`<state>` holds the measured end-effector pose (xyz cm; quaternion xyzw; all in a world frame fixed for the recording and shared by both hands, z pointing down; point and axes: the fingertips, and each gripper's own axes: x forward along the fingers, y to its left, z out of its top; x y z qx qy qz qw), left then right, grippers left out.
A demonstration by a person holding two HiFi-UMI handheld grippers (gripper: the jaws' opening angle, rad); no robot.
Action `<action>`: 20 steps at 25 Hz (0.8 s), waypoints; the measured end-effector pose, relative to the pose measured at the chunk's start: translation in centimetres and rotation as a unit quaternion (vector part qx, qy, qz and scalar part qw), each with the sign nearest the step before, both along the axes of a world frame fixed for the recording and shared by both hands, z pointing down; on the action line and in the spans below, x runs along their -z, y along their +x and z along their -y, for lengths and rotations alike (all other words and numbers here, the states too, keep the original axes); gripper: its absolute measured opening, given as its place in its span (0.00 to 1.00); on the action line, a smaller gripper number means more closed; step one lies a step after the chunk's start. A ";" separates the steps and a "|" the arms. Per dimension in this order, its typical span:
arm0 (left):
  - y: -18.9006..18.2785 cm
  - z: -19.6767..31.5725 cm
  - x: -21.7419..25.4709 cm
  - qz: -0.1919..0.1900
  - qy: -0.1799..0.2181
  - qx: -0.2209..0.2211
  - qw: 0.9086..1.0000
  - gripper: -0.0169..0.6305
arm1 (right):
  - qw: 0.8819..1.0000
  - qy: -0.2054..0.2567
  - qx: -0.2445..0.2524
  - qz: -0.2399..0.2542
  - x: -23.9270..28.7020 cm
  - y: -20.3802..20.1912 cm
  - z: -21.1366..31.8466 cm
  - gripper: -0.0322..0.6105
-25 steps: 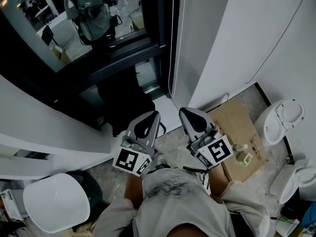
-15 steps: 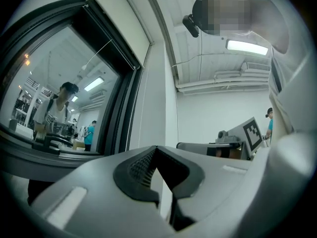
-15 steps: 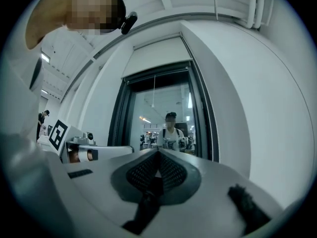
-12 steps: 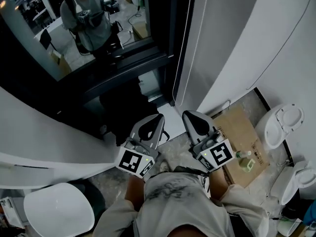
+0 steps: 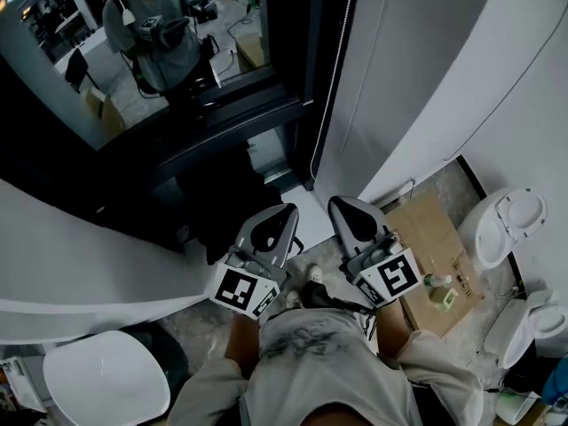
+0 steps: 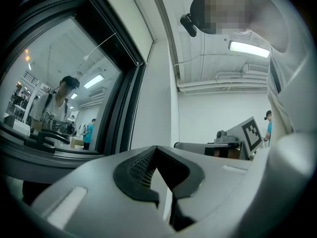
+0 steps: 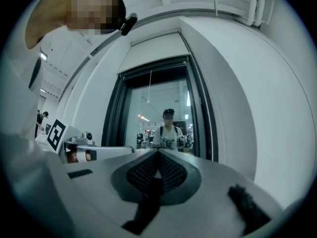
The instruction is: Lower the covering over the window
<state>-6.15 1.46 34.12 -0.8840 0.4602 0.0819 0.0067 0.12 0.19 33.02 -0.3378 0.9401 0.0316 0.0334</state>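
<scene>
With the left tongs and right tongs both clenched empty and the blind rolled up above the bare window, one pair should be opened, closed squarely on the bead chain and drawn straight down.
</scene>
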 end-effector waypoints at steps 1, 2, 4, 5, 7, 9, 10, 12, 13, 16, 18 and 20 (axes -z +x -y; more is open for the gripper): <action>0.0 0.4 -0.1 0.001 0.000 0.002 1.000 0.03 | 1.000 0.000 0.001 0.000 -0.1 0.1 0.4 0.07; 0.1 0.8 -0.2 0.002 -0.001 0.003 1.000 0.03 | 1.000 -0.001 0.002 0.001 -0.1 0.1 0.8 0.07; 0.1 1.6 -0.2 0.003 -0.001 0.007 1.000 0.03 | 1.000 -0.001 0.004 0.003 -0.2 0.3 1.8 0.07; 0.2 2.1 -0.2 0.004 -0.001 0.008 1.000 0.03 | 1.000 -0.001 0.005 0.003 -0.1 0.4 2.3 0.07; 0.3 3.0 -0.1 0.005 -0.001 0.012 1.000 0.03 | 1.000 -0.002 0.007 0.005 -0.1 0.6 3.3 0.07; 0.6 4.1 -0.1 0.005 -0.002 0.015 1.000 0.03 | 1.000 -0.003 0.009 0.004 0.0 0.9 4.4 0.07; 0.8 4.7 -0.1 0.006 -0.003 0.016 1.000 0.03 | 1.000 -0.003 0.011 0.004 0.0 1.0 4.9 0.07; 1.1 5.8 -0.2 0.007 -0.005 0.017 1.000 0.03 | 1.000 -0.004 0.013 0.004 -0.1 1.2 6.1 0.07; 1.3 6.4 -0.3 0.007 -0.005 0.018 1.000 0.03 | 1.000 -0.005 0.015 0.004 -0.2 1.4 6.6 0.07; 1.8 7.8 -0.3 0.008 -0.007 0.021 1.000 0.03 | 1.000 -0.008 0.020 0.004 -0.2 1.7 7.8 0.07; 2.1 8.7 -0.4 0.009 -0.008 0.023 1.000 0.03 | 1.000 -0.009 0.023 0.006 -0.2 1.9 8.5 0.07; 2.3 9.5 -0.5 0.010 -0.009 0.026 1.000 0.03 | 1.000 -0.013 0.028 0.007 -0.4 2.0 9.1 0.07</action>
